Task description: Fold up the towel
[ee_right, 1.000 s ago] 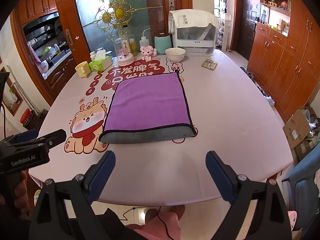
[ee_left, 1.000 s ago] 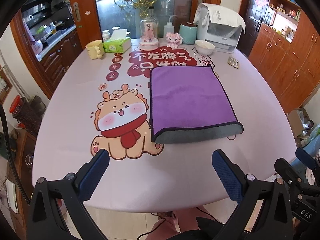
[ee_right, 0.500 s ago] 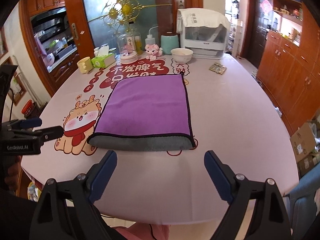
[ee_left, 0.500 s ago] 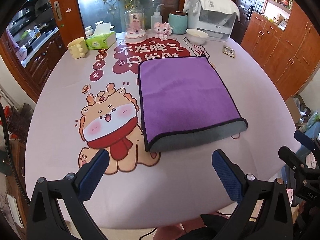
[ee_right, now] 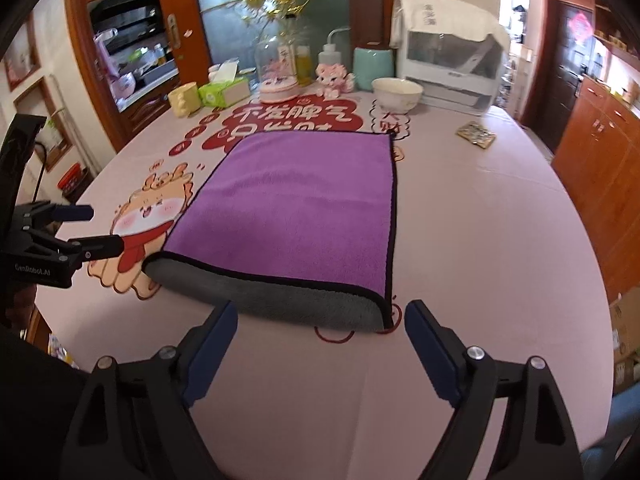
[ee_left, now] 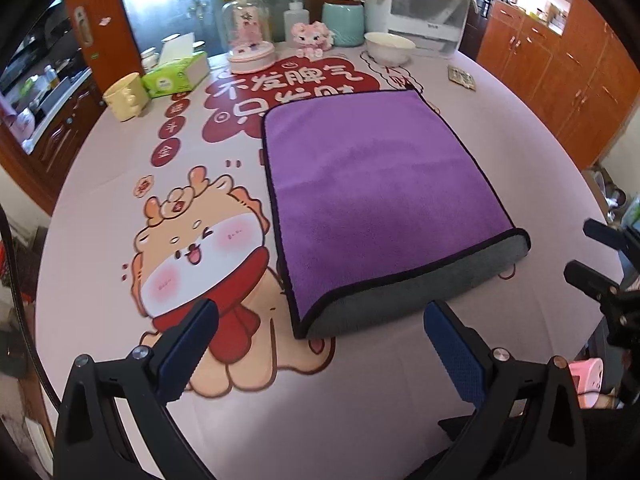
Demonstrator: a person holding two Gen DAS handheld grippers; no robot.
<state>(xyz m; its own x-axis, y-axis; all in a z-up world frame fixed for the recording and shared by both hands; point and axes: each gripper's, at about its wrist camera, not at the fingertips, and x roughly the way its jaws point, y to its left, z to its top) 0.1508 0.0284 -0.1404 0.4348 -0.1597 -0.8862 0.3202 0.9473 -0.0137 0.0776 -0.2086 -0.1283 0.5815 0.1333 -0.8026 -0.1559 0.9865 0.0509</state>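
Towel, purple top w/ black edging and grey underside, lies folded flat at mid-table; fold (grey roll) faces the near edge. It partly covers the red lettering printed on the pink tablecloth; cartoon deer print sits just left of it.

Left gripper: jaws wide apart, holding nothing, blue pads hanging over the cloth near the towel's near-left corner, not touching it. In the right wrist view this tool shows at far left, tips close beside the towel's left corner.

Right gripper: jaws wide, holding nothing, pads straddling the near-right part of the grey fold, just short of it; contact not visible. Its tips also appear at the right margin of the left wrist view.

Far side of table: yellow mug, green tissue box, glass dome, squeeze bottle, pink plush, teal canister, white bowl, white appliance. Small foil pack lies far right, well apart from towel.
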